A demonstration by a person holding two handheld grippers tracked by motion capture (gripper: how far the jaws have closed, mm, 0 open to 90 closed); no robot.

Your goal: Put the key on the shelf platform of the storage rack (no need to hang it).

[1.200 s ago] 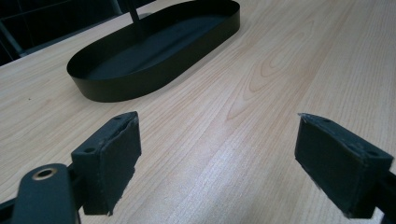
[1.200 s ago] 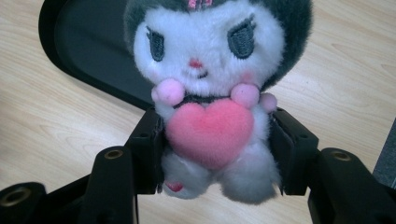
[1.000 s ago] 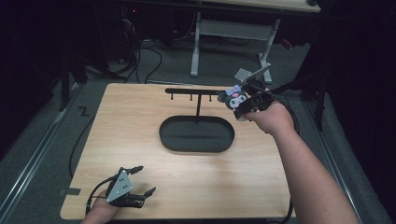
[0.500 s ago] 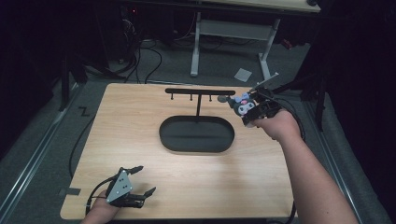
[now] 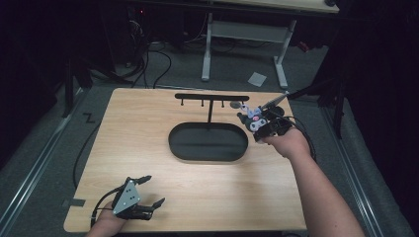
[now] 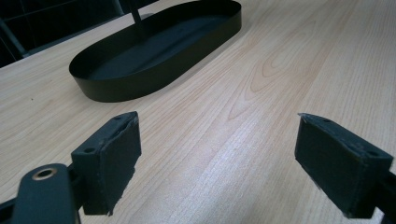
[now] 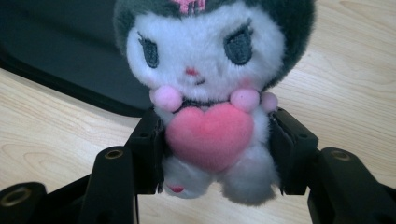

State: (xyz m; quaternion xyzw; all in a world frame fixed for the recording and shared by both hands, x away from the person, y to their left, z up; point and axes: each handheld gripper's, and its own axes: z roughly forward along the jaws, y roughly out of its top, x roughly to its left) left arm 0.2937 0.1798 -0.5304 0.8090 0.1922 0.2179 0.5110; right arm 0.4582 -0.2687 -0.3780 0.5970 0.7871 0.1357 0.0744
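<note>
A small plush doll (image 7: 210,93) with a white face, dark hood and pink heart sits between the jaws of my right gripper (image 7: 212,149), which is shut on its body. From above, the doll (image 5: 254,120) and right gripper (image 5: 264,126) hang just right of the black oval tray (image 5: 207,154), under the right end of the black T-shaped hanger stand (image 5: 211,97). My left gripper (image 5: 148,191) rests open near the table's front left corner. Its black pads (image 6: 114,154) stand wide apart over bare wood, with the tray (image 6: 154,51) farther off.
The wooden table (image 5: 148,128) has its right edge close behind the right hand. A grey desk frame (image 5: 242,44) and cables (image 5: 148,54) lie on the floor beyond the far edge. A cable (image 5: 81,158) trails off the left side.
My right gripper has carried the doll down and a little toward the tray, from beside the hanger bar's right end. The left gripper has stayed put.
</note>
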